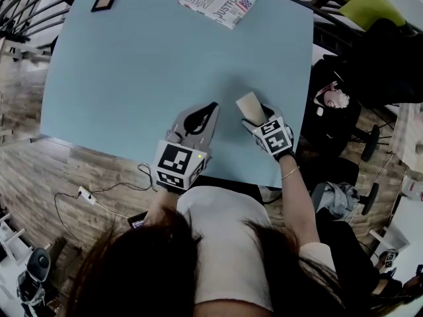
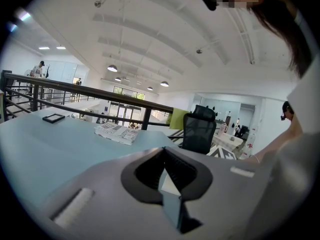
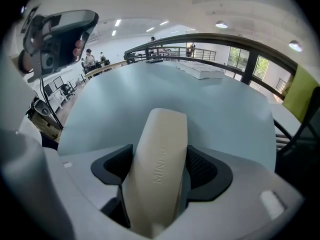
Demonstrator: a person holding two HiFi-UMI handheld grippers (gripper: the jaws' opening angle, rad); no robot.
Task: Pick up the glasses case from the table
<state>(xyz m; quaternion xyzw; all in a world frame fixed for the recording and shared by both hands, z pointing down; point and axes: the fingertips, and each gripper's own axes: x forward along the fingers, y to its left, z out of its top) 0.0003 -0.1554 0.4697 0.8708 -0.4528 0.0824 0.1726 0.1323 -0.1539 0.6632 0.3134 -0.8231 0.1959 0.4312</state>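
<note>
Glasses case (image 1: 250, 105) clamped in the right tongs (image 3: 160, 156)
A pale blue table (image 1: 152, 71) stands on a wood floor (image 1: 39, 177) beside a railing (image 2: 100, 93), with a newspaper (image 1: 217, 0) at its far edge. The beige case juts from the right jaws over the near edge, just beside the closed, empty left tongs (image 2: 165, 156).

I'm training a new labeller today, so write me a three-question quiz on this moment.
1. True or false: the left tongs are shut with nothing between them.
2. Which holds the glasses case? A) left tongs B) right tongs C) neither
3. Fill in: at the far edge of the table lies a folded ____.
Key: 1 true; 2 B; 3 newspaper.
</note>
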